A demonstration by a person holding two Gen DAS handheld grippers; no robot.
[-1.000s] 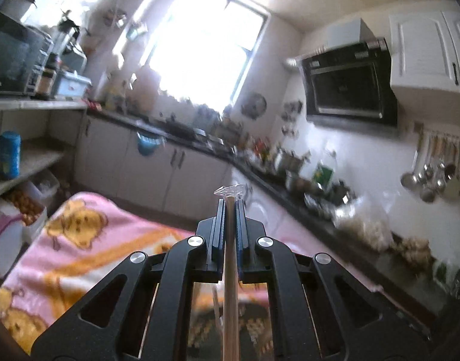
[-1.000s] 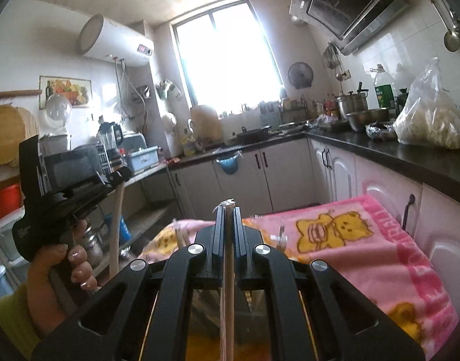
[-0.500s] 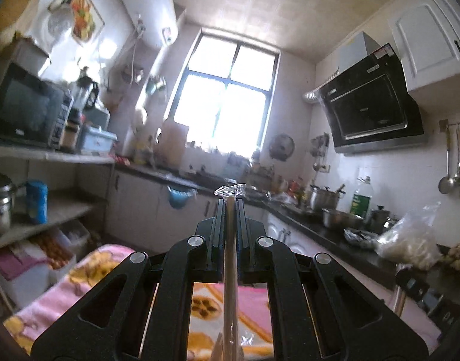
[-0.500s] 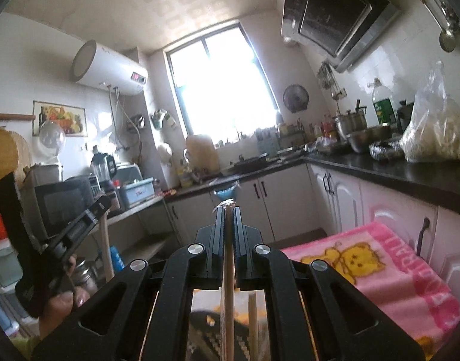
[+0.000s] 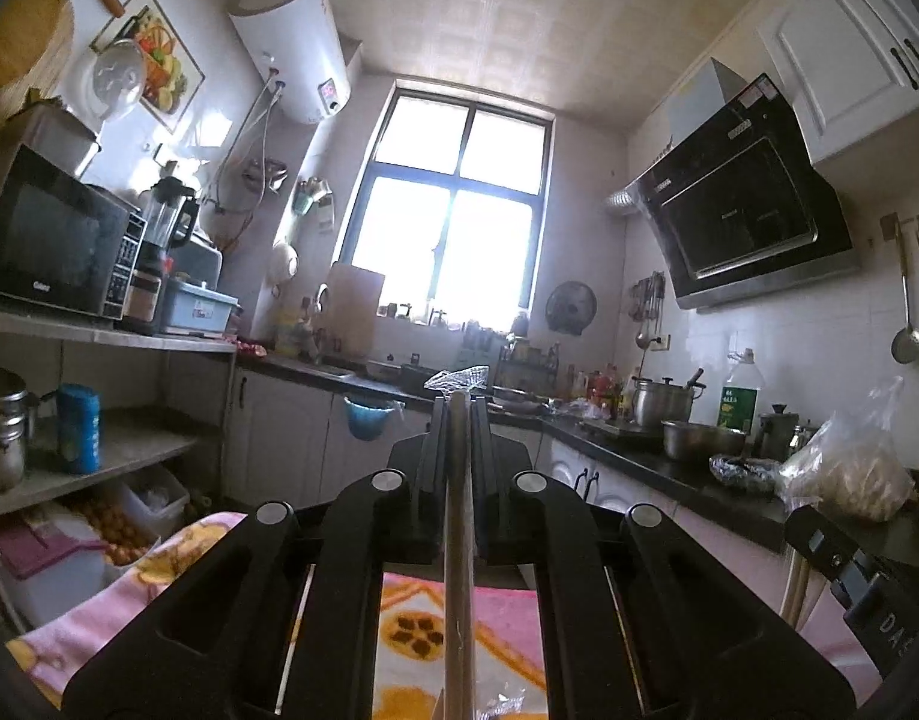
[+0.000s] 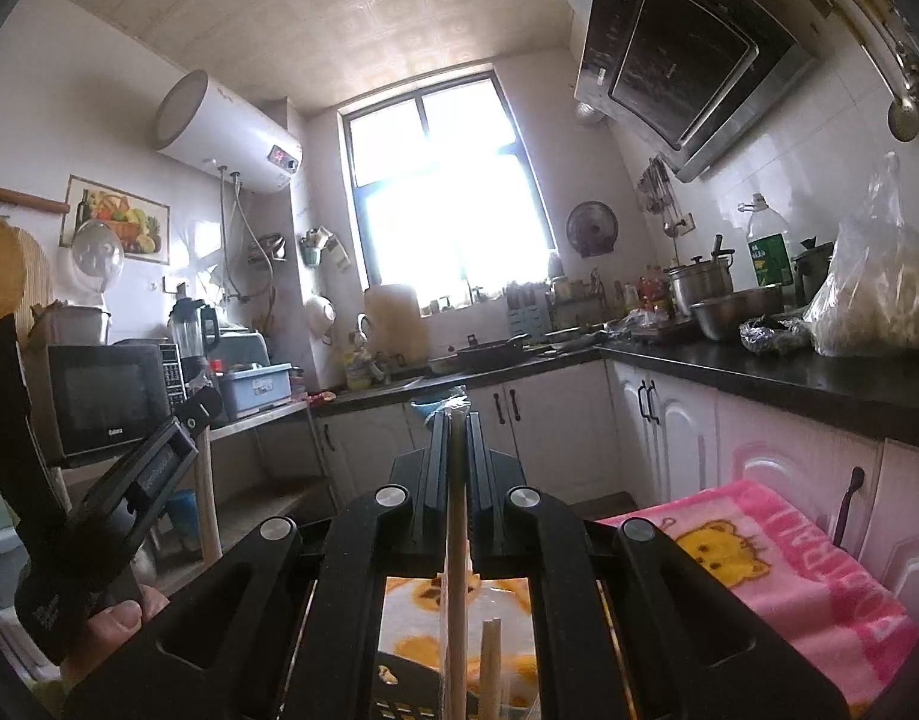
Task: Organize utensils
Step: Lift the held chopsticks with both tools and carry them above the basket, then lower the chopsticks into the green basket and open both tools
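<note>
Both grippers are raised and pointing toward the bright window (image 5: 453, 228) at the far end of the kitchen, each clamped tight on a thin wooden stick. Left gripper (image 5: 457, 405) pinches its stick (image 5: 458, 570) between closed jaws, the shaft running straight down the middle of the view, with a scrap of clear plastic wrapper (image 5: 456, 377) poking out past the fingertips. Right gripper (image 6: 457, 420) does the same with its own wooden stick (image 6: 456, 588) — and beside that one, lower down, a second stick end (image 6: 491, 666) stands up over what looks like a dark slotted basket (image 6: 408, 702), only partly in sight. Underneath both tools lies a pink blanket (image 6: 807, 576) printed with yellow bears. From the right side I can see the person's hand (image 6: 108, 624) wrapped round the left tool's handle. Along the right wall runs a black countertop (image 6: 789, 378) crowded with pots, a bowl and a full plastic bag.
</note>
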